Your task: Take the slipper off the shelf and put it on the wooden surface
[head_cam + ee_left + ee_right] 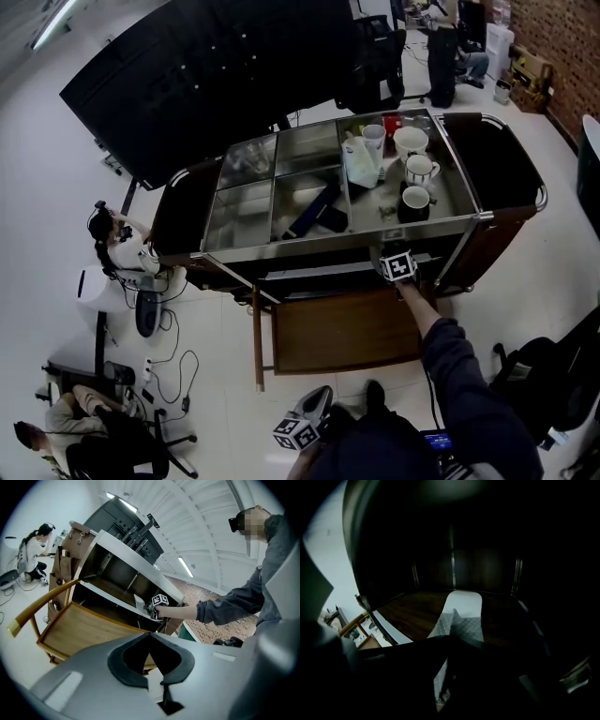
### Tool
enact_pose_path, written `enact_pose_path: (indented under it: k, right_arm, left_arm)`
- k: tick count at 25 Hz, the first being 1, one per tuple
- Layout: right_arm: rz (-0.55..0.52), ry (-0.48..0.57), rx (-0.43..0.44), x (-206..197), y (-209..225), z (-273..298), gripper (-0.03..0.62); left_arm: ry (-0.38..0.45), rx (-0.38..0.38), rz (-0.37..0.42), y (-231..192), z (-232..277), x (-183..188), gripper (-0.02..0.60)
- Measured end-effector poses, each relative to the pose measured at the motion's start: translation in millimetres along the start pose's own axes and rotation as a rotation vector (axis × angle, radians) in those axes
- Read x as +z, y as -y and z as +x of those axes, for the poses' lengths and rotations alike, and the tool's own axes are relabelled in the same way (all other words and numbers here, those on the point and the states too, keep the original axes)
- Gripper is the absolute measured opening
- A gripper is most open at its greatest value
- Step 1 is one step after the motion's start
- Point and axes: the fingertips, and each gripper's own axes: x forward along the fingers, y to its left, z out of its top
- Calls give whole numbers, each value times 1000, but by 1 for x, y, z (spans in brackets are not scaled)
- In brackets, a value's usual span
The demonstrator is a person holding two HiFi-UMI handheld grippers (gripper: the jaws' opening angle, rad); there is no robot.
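Faced a steel-topped cart (234, 216), mugs (420, 169) at its far right. Saw the wooden surface (347, 333) jutting out low on the near side. Found the pale quilted slipper (464, 606) on the dark shelf (412, 611) inside, running near to far. Had the right tongs (449, 638) pinched on its near quilted upper. Held the left tongs (151, 634) nearer, closed, empty.

My head camera hangs high above the serving cart (328, 244), looking steeply down on its top and on the wooden leaf (347, 330) at its front. My left gripper view sits low before the cart, tilted, facing up at it across that same leaf. My right gripper view is inside the cart's shelf (412, 609), close over the slipper (461, 616), facing the back wall (483, 569).
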Motion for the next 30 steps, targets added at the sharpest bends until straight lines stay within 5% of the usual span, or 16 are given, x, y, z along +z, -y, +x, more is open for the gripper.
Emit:
enact_pose_path:
  k: [8,13,22,30]
  right_arm:
    - [14,139,82,-14,-53,-68,11]
    - [26,168,134,-78,-106,-131,11]
    - [200,-57,145,-218,-173,-157,41]
    - [128,76,337,-191,-199,-220,2]
  left_arm:
    - [-41,-88,50,16,22,-3,9]
    - [-65,-154,67,32,39,-9,9]
    - [-80,-218,97,55,60,-13,9]
    - [-47,-212,74,57,59,-13,9]
